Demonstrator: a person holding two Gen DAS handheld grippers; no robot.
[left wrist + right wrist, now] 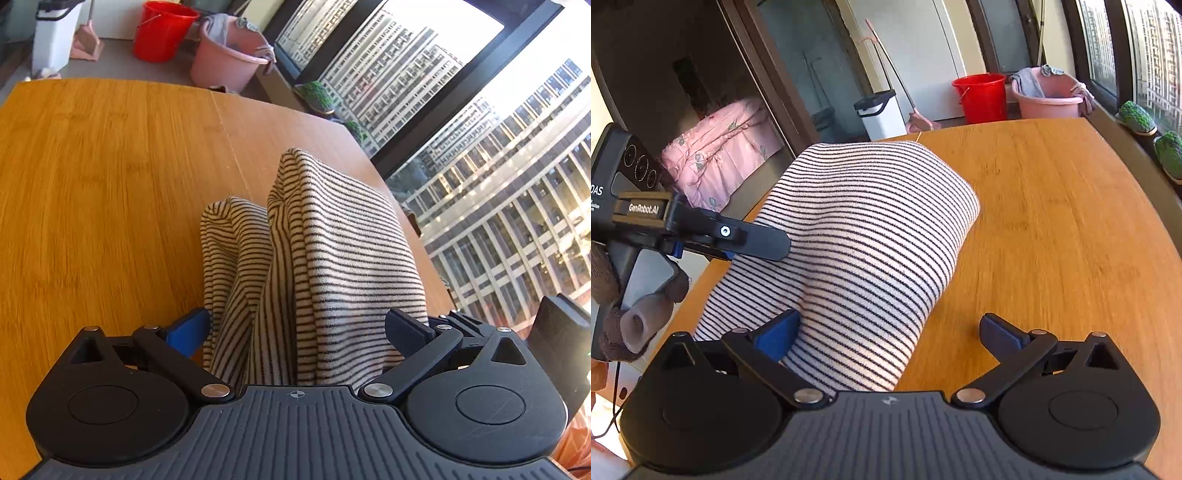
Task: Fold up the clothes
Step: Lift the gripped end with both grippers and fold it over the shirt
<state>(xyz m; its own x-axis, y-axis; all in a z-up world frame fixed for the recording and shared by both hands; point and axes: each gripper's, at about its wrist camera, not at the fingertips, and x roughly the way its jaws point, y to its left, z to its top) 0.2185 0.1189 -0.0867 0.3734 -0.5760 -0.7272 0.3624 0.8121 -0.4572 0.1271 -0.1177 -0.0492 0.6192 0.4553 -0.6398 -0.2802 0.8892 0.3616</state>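
A cream garment with thin dark stripes (332, 251) lies bunched on the wooden table (92, 184). In the left wrist view it fills the space between the wide-apart fingers of my left gripper (299, 328); the jaws are open with cloth between them. In the right wrist view the same garment (857, 240) rises as a rounded fold over the table's left edge. My right gripper (890, 332) is open, its left finger (775, 334) against the cloth, its right finger (1001, 332) over bare wood. The left gripper (764, 242) shows at the left, its tip touching the garment.
A red bucket (980, 96), a pink basin (1049, 98) with cloths, a white bin (881, 114) and a mop stand on the floor beyond the table's far edge. Windows and potted plants (1137, 116) run along the right side. Bare wood (1052, 221) lies right of the garment.
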